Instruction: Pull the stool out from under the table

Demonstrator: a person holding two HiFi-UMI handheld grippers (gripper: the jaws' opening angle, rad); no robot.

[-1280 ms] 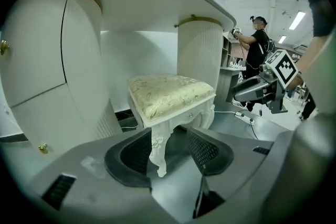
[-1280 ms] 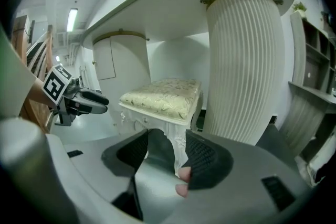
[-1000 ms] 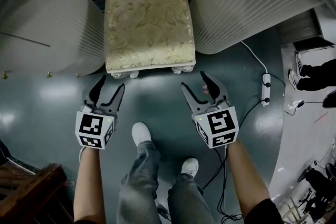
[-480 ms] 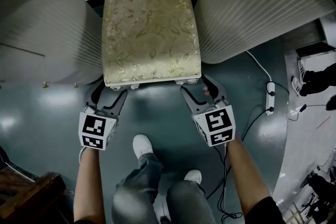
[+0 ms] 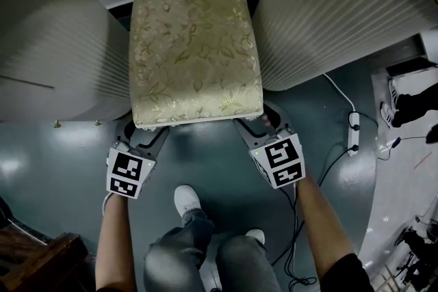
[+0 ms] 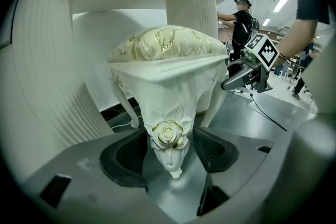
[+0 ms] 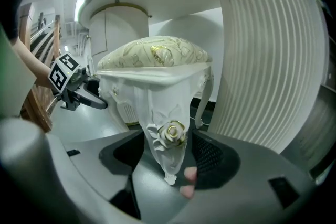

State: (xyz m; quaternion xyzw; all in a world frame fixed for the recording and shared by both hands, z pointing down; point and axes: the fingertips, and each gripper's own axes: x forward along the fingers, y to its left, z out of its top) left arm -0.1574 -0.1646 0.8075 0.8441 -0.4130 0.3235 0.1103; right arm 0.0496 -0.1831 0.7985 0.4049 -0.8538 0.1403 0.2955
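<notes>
The stool point(image 5: 195, 44) has a cream floral cushion and white carved legs, and its back half stands between the table's two ribbed pedestals. My left gripper point(image 5: 144, 135) is at its front left corner, tips hidden under the seat edge. In the left gripper view the rose-carved leg point(image 6: 169, 113) stands between the jaws of that gripper point(image 6: 169, 145), which have just been opening and do not press on it. My right gripper point(image 5: 263, 128) is at the front right corner. Its jaws point(image 7: 169, 152) have also been opening and stand apart around the other front leg point(image 7: 167, 118).
The white table's ribbed pedestals point(image 5: 55, 58) point(image 5: 335, 17) flank the stool closely. A cable and power strip point(image 5: 354, 123) lie on the grey floor at the right. Dark wooden furniture point(image 5: 34, 249) is at the bottom left. My shoes point(image 5: 186, 200) are behind the grippers. A person point(image 6: 242, 18) stands far off.
Both grippers have moved forward and down from the open floor to the stool's front legs. Their tips are now under the seat edge, with a leg between each pair of jaws.
</notes>
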